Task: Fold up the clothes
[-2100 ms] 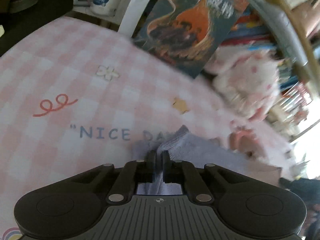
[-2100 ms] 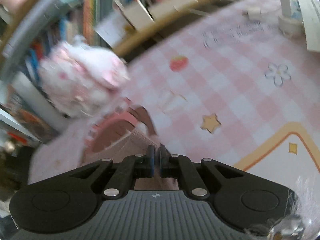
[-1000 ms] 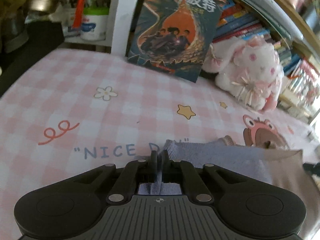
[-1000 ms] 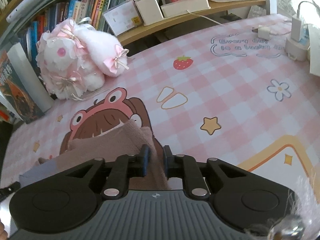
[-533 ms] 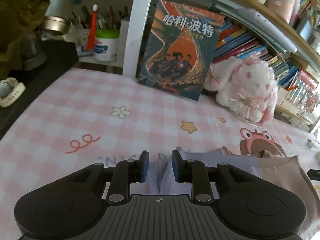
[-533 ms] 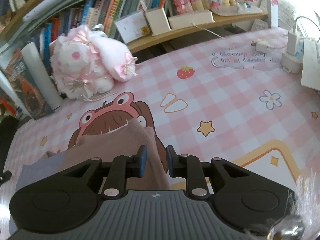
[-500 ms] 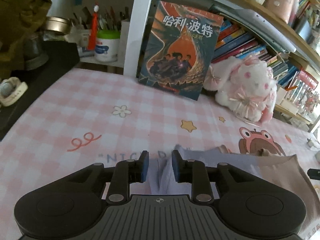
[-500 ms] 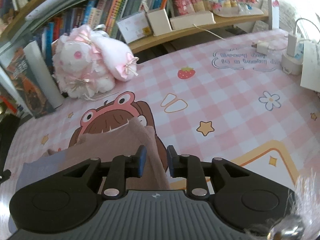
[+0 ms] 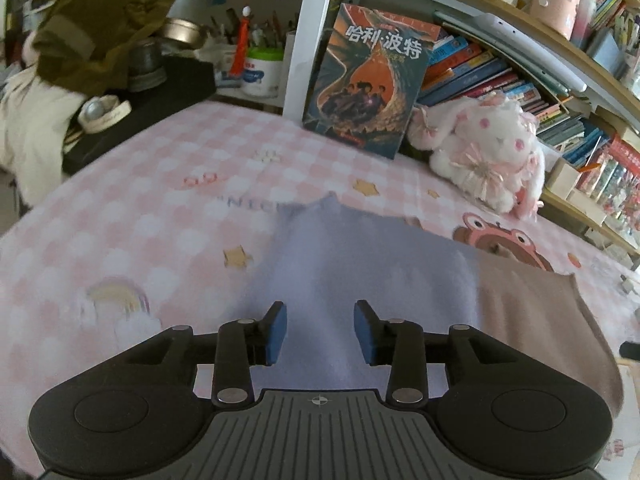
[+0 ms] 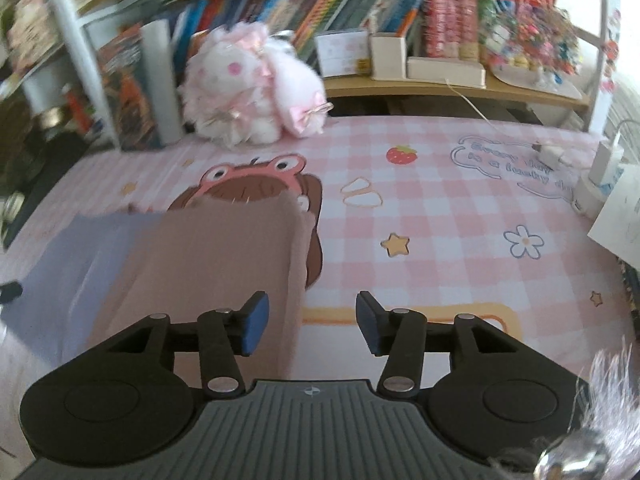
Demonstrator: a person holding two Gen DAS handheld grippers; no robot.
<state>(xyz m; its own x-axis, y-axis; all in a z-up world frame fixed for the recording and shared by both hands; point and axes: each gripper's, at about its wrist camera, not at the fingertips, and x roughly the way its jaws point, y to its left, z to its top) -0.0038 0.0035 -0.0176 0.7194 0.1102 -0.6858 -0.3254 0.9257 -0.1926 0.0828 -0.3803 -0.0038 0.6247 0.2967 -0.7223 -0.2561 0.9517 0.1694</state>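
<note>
Since it lies flat on the pink checked worktop (image 9: 120, 216), garment (image 9: 360, 264): lavender left, brown right, soft, light, limp.
Left tongs (image 9: 320, 330): jaws opening, empty, above the lavender part.
Right tongs (image 10: 308, 322): jaws opening, empty, over the brown edge.
Hold: pinch corners or hem; the middle would likely sag.

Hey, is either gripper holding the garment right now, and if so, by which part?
Neither. The left gripper and right gripper are opening, pads clear of the lavender and brown garment lying on the table.
</note>
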